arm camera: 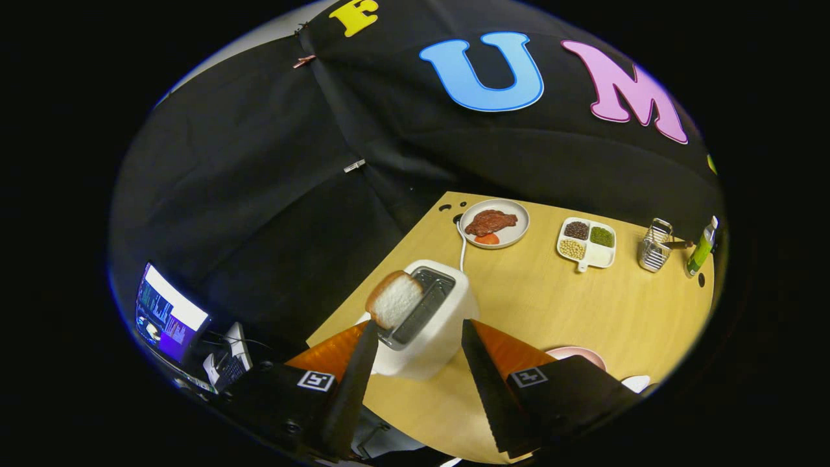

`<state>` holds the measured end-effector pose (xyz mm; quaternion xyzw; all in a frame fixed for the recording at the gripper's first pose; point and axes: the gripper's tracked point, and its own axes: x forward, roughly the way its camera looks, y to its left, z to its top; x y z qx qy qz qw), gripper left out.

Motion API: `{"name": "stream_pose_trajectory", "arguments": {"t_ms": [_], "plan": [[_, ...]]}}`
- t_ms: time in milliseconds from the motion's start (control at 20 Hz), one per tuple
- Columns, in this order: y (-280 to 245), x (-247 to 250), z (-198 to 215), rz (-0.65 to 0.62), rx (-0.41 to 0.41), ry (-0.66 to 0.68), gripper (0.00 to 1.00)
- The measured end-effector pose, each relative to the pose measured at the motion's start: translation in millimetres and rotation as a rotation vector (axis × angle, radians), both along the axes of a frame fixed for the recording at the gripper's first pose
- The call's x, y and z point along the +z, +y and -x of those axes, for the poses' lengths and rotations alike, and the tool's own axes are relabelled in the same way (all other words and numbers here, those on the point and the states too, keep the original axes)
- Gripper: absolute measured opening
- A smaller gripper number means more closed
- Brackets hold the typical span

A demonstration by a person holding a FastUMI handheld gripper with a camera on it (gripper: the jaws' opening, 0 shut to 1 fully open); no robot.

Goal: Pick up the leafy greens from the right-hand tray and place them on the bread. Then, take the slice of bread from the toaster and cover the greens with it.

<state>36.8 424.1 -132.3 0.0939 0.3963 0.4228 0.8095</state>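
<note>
Fingers (418, 350) spread wide, nothing between the tips. A white box-shaped toaster (433, 324) stands near the worktop's (551, 305) near-left edge, just ahead of the fingers and partly framed by them. The slice of white bread with a brown crust (394, 299) sits tilted at the toaster's left side, above the left finger's tip; whether it touches that finger or rests in the slot cannot be told.

Judged step: the second half, taking the bread from the toaster. Leafy greens not made out from here. A pink round plate rim (580, 353) peeks beyond the right finger; contents hidden.

Next move calls for swinging left and narrowing the fingers so both flat faces of the slice are caught, then lifting clear of the slot.

Far edge of the worktop: round white plate with brown meat and an orange piece (494, 222), white divided tray of beans and grains (587, 243), wire basket (655, 245), green bottle (703, 246).

Writing: square black-and-white marker tags (316, 380) on the finger mounts; bottle label too small to read.
</note>
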Motion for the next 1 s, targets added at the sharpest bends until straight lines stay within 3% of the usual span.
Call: {"name": "stream_pose_trajectory", "arguments": {"t_ms": [300,500,800,1000], "plan": [[75.6,-20.1,1.1,0.078,0.017,0.076,0.79],[105.9,-44.5,-3.3,0.144,-0.031,0.176,0.79],[121.9,-79.8,-13.1,0.303,-0.112,0.228,0.77],[123.1,-91.0,-9.3,0.353,-0.154,0.252,0.66]]}}
